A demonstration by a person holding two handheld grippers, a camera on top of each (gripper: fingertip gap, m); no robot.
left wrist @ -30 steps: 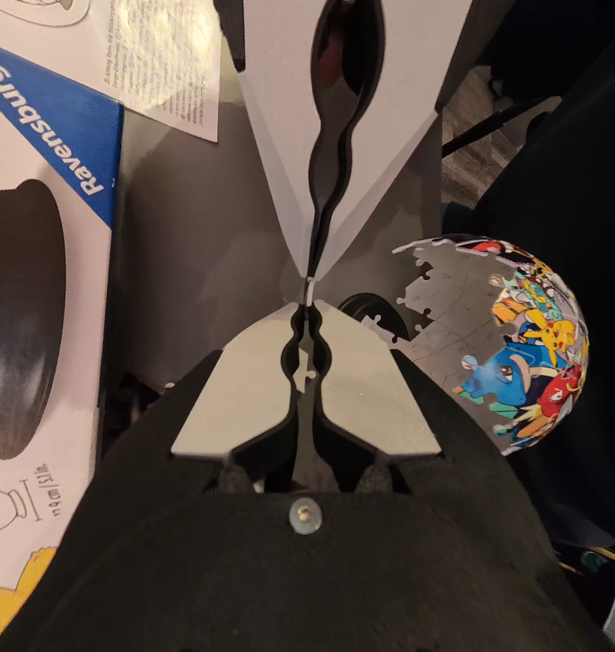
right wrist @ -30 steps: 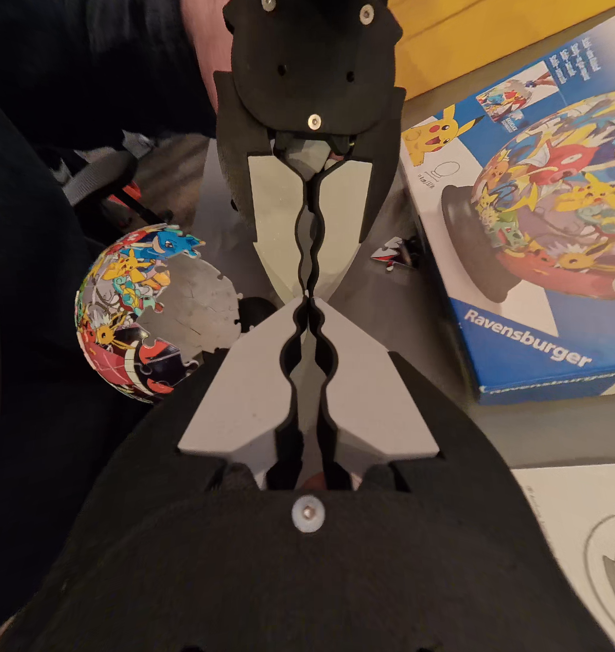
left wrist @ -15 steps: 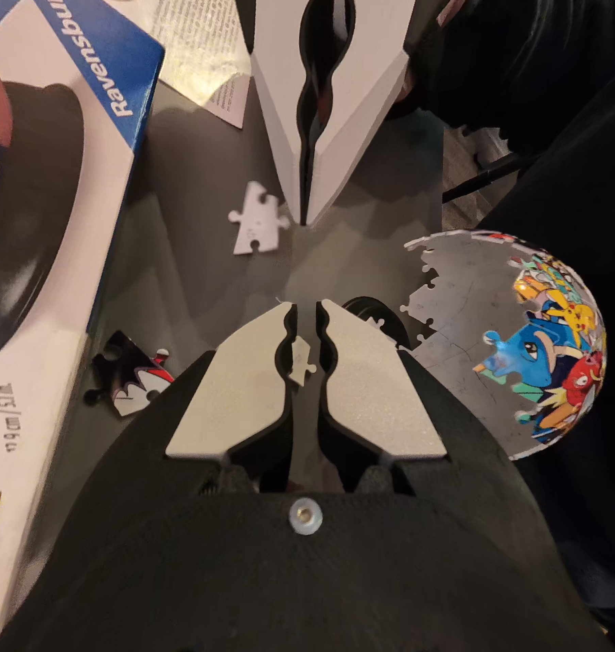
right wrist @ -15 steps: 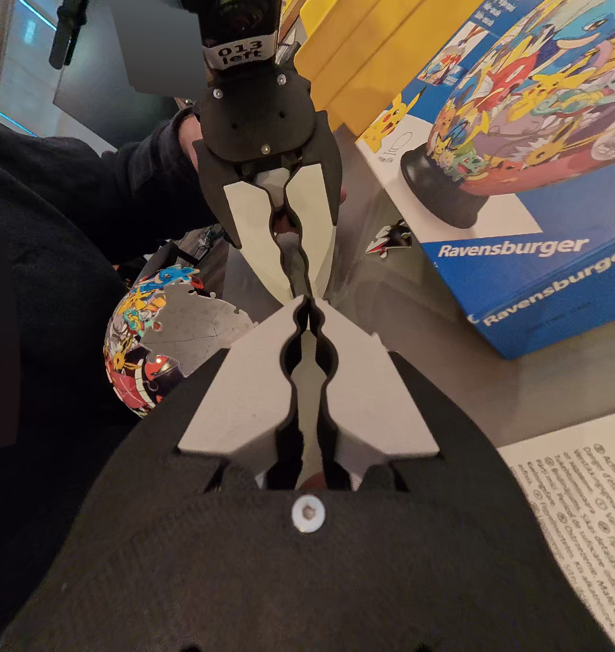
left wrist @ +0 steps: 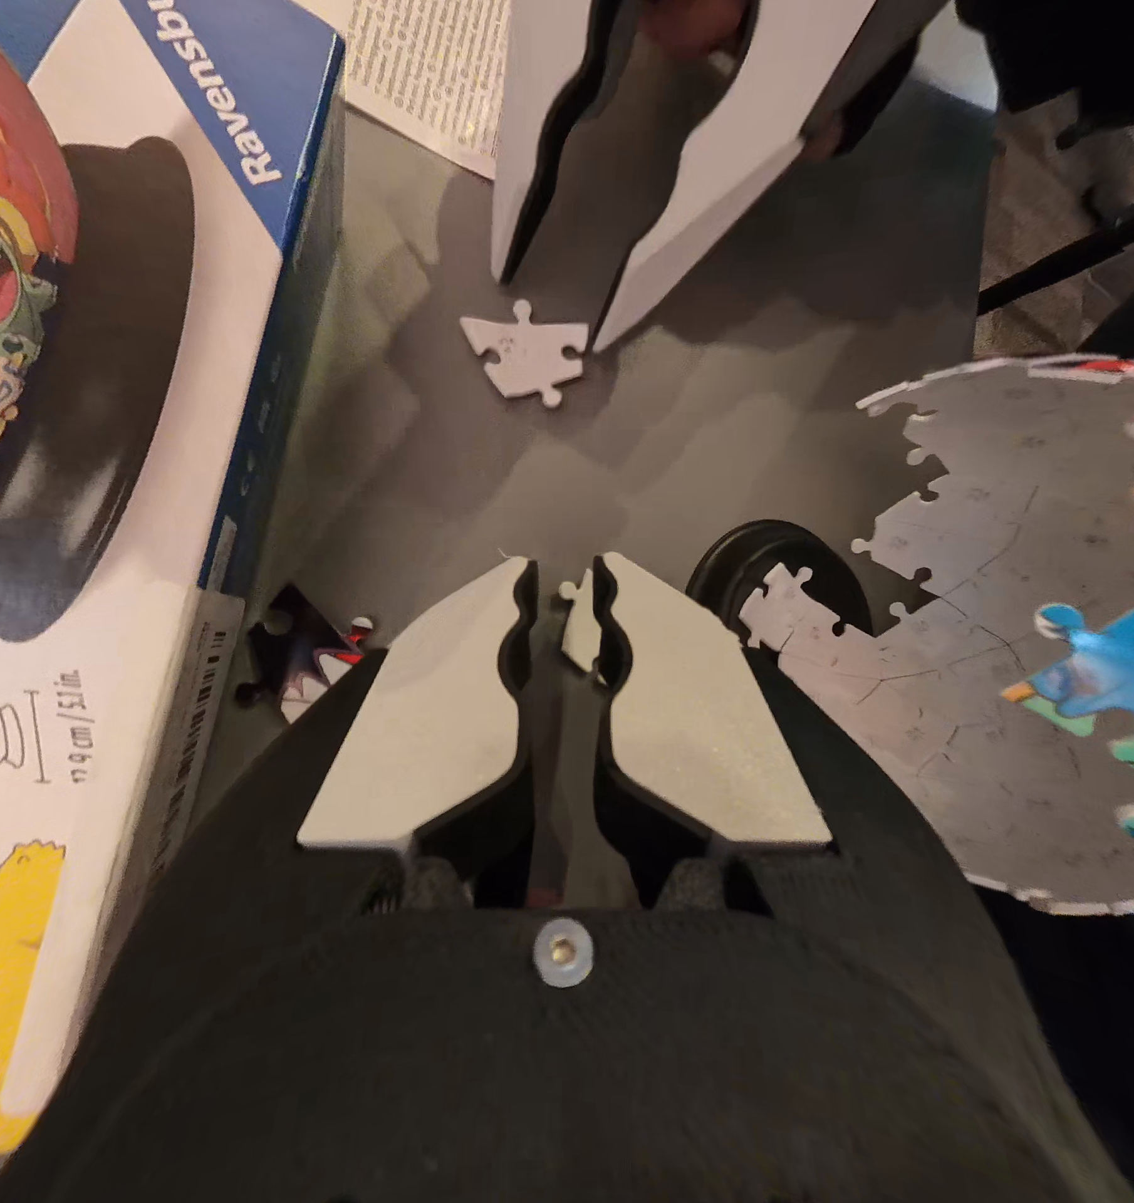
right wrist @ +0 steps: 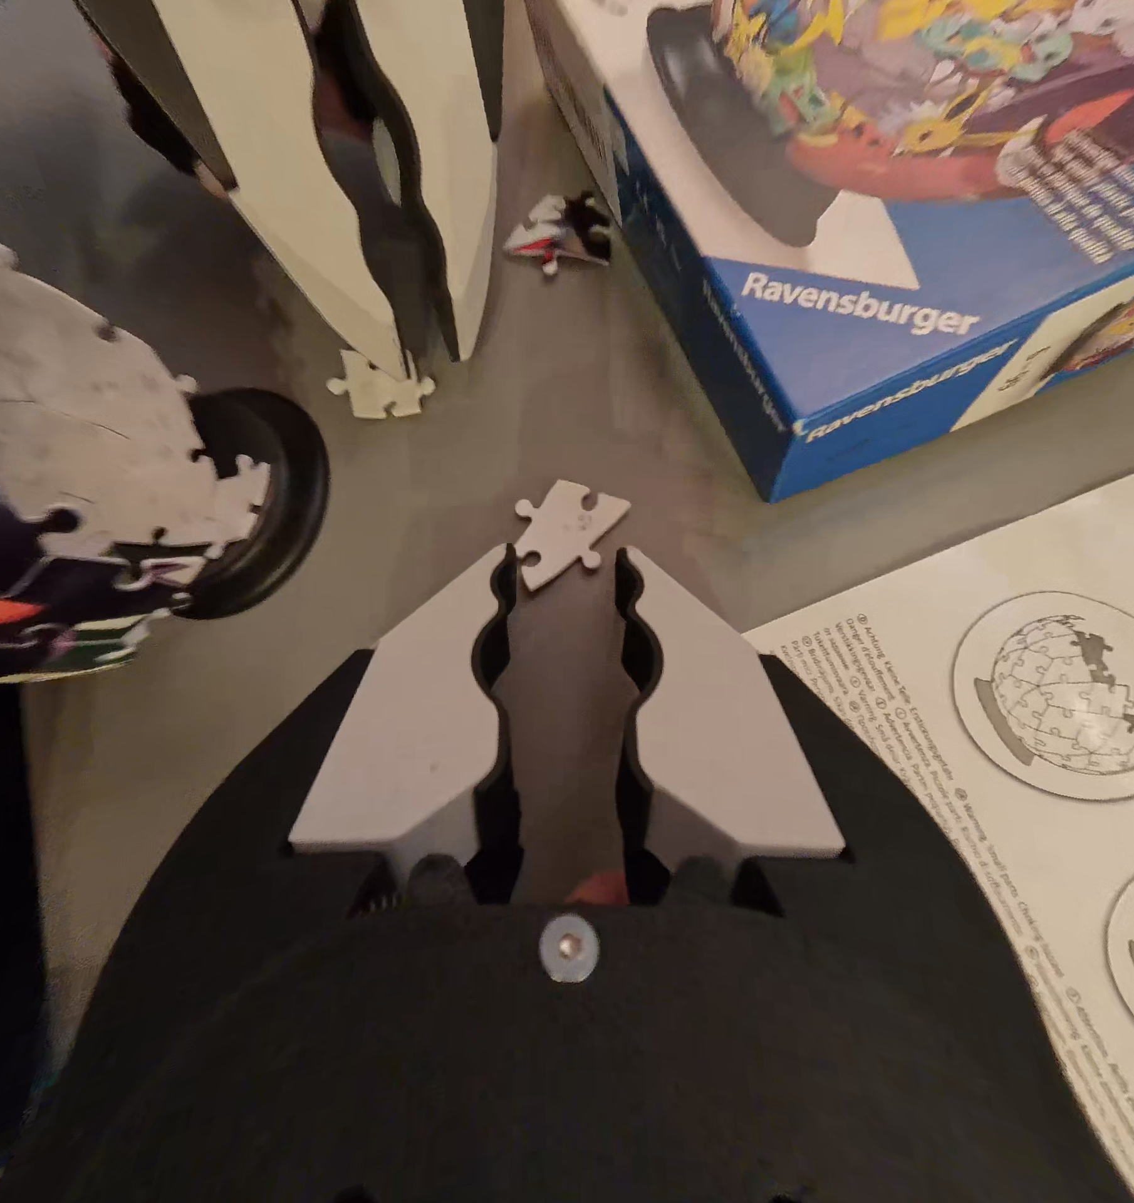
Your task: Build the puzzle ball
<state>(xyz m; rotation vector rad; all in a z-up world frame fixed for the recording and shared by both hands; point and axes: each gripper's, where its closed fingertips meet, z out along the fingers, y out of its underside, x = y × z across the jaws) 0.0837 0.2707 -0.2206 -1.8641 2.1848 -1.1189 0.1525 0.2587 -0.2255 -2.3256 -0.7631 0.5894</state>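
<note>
Right wrist view: my right gripper (right wrist: 563, 553) stands wide open over a face-down puzzle piece (right wrist: 567, 541) on the desk (right wrist: 551, 423). My left gripper (left wrist: 564, 576) is narrowly open around another piece (left wrist: 579, 623). The half-built puzzle ball (left wrist: 1020, 651) sits at the desk's edge; the box (right wrist: 877, 273) lies opposite.

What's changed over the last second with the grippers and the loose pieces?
The right gripper and left gripper parted and both opened. The grey piece they pinched tip to tip now lies on the table at the right fingertips. The half-built ball, its black stand and box stayed put.
</note>
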